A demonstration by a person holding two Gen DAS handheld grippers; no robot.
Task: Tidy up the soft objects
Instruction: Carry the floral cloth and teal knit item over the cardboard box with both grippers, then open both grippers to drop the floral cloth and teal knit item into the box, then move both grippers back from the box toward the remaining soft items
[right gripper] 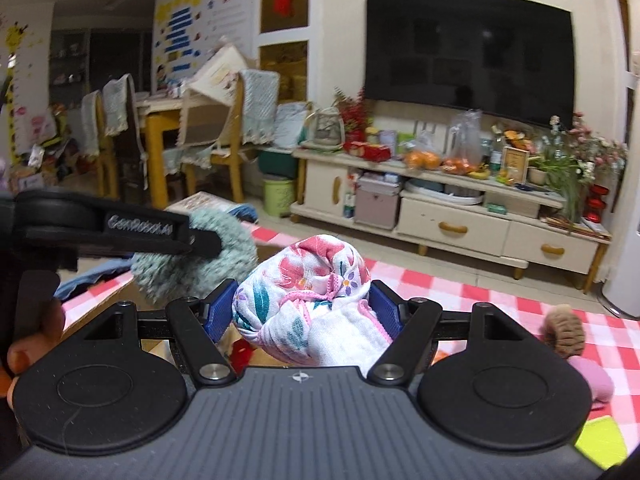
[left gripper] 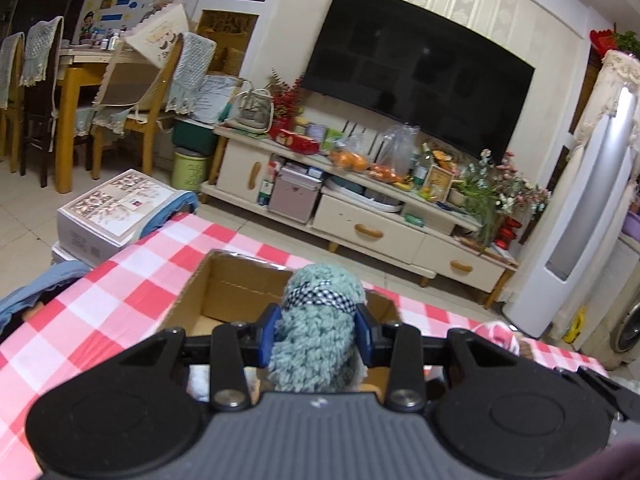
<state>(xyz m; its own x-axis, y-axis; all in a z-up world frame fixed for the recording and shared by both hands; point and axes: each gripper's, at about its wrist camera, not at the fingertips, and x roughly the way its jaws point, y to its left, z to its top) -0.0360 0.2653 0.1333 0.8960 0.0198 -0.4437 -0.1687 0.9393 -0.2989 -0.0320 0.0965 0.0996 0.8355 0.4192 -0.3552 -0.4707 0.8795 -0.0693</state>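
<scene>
My left gripper is shut on a teal fluffy yarn toy with a checked ribbon. It hangs over an open cardboard box on the red-and-white checked tablecloth. My right gripper is shut on a floral cloth bundle with pink trim, its blue pads pressing both sides. In the right wrist view the teal toy sits just left of the bundle, partly hidden by a finger of the left gripper. The box edge lies below it.
A brown fuzzy item and a pink soft item lie on the cloth to the right, with a yellow-green piece nearer. A white printed box stands off the table's left. The TV cabinet is beyond.
</scene>
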